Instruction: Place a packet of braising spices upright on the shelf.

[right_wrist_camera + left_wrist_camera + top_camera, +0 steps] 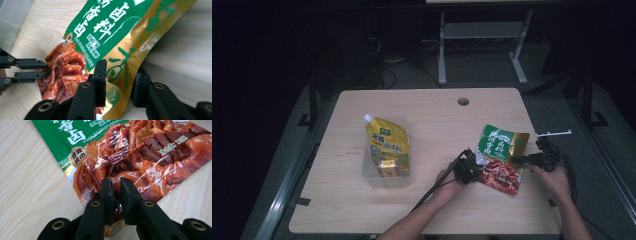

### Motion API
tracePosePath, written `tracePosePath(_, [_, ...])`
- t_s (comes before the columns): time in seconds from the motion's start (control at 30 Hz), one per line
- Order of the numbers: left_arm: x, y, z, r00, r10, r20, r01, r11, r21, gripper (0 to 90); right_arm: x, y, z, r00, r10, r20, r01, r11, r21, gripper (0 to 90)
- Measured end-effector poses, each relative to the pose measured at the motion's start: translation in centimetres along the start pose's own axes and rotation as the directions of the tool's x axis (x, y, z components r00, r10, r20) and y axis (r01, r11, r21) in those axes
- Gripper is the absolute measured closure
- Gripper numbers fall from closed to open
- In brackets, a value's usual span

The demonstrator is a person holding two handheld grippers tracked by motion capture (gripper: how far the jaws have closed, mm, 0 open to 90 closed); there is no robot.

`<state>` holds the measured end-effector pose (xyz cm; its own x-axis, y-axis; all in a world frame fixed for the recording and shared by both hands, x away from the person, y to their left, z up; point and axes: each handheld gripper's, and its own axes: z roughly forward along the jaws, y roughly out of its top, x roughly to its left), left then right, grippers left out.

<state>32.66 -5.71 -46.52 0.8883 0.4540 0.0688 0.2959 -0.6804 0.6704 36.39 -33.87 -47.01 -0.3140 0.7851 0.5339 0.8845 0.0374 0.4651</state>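
Observation:
A green, gold and red seasoning packet (499, 150) lies at the right of the wooden table, printed with braised meat. My left gripper (475, 162) is shut on its lower left edge; in the left gripper view the jaws (116, 181) pinch the red part of the packet (140, 152). My right gripper (517, 160) comes in from the right. In the right gripper view its jaws (120, 70) stand apart on either side of the packet's gold edge (125, 57), one in front and one behind. The left gripper (42, 70) shows there at the far left, on the packet.
A yellow spouted pouch (386, 142) lies in a clear plastic container (369, 172) at the table's left middle. A cable hole (463, 101) sits near the far edge. The right gripper is close to the table's right edge (542, 165).

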Motion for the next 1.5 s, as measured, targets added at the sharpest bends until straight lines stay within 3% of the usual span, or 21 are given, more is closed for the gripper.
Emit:
tracePosePath(0.3, [0.0,0.0,0.0,0.9999,0.01,-0.007,-0.01,1.0,-0.002,79.6,0.5,0.2,0.4,0.9999,-0.007,0.008,0.007,1.0,-0.004,85.2])
tracePosePath(0.43, [0.2,0.0,-0.2,0.9999,0.004,0.01,-0.004,1.0,0.001,76.5,0.9,0.4,0.2,0.9997,-0.021,0.015,0.021,1.0,-0.008,88.7])
tracePosePath(0.77, [0.4,-0.2,-2.4,0.9999,-0.001,0.014,0.002,0.9992,-0.04,69.3,3.1,1.5,-1.4,0.997,-0.078,0.003,0.078,0.995,-0.063,89.5])
tracePosePath(1.03, [0.5,-1.1,-4.5,0.9997,-0.004,0.024,0.006,0.9971,-0.075,62.7,4.9,1.8,-2.6,0.9915,-0.129,-0.018,0.126,0.985,-0.114,89.5])
tracePosePath(1.27, [0.2,-2.0,-6.0,0.9992,-0.017,0.037,0.02,0.9948,-0.1,56.1,7.0,1.8,-3.6,0.9813,-0.191,-0.026,0.185,0.972,-0.148,89.6])
tracePosePath(1.5, [-0.7,-2.8,-7.3,0.9994,0.016,0.032,-0.013,0.9929,-0.118,48.6,9.4,1.8,-4.6,0.9625,-0.268,-0.042,0.258,0.951,-0.168,89.6])
